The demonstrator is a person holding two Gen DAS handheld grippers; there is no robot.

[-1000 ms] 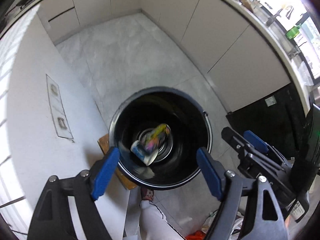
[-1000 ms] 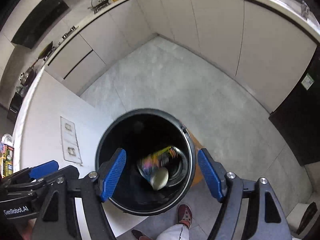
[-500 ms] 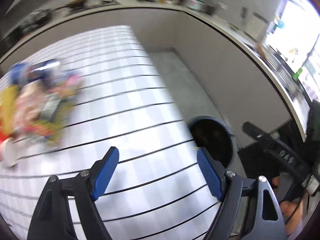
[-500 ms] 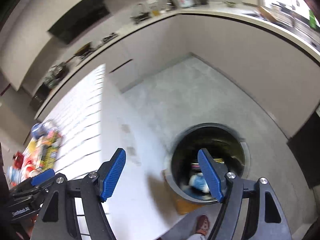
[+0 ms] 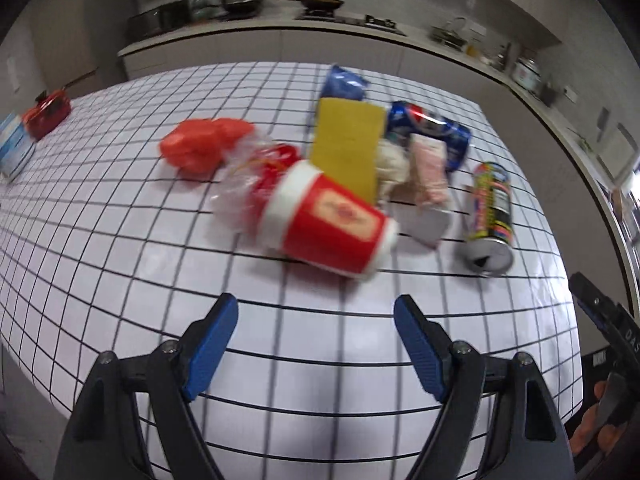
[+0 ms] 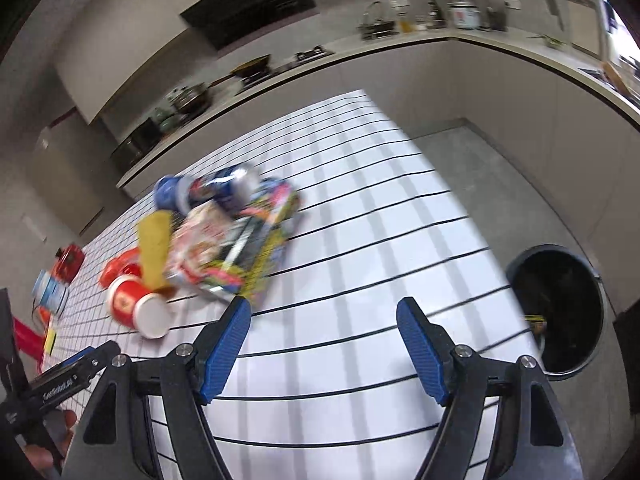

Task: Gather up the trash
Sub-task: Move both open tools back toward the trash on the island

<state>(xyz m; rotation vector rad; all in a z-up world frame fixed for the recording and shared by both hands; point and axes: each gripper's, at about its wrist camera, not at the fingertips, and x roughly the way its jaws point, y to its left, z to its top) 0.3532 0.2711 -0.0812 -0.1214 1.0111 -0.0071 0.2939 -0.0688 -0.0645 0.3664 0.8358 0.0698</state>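
Observation:
A heap of trash lies on the white grid-patterned table (image 5: pixel 120 280). Nearest in the left wrist view is a red and white paper cup (image 5: pixel 324 222) on its side, with a yellow card (image 5: pixel 346 144), an orange bag (image 5: pixel 200 148), a blue can (image 5: pixel 432 128) and a colourful can (image 5: pixel 490 216) around it. My left gripper (image 5: pixel 316 344) hangs open just short of the cup, nothing between its fingers. My right gripper (image 6: pixel 324 344) is open and empty over the table, the blurred heap (image 6: pixel 224 248) ahead to its left. The black bin (image 6: pixel 556 312) stands on the floor at the right.
A red object (image 5: pixel 46 114) and a blue-white pack (image 5: pixel 14 148) sit at the table's far left. Kitchen counters with pots (image 5: pixel 240 0) run along the back walls. Grey floor (image 6: pixel 500 184) lies between table and cabinets. The other gripper's tip (image 5: pixel 600 320) shows at the right edge.
Both grippers have swung away from above the bin, where cans lay inside, to over the table facing the trash heap. Both stayed open and empty.

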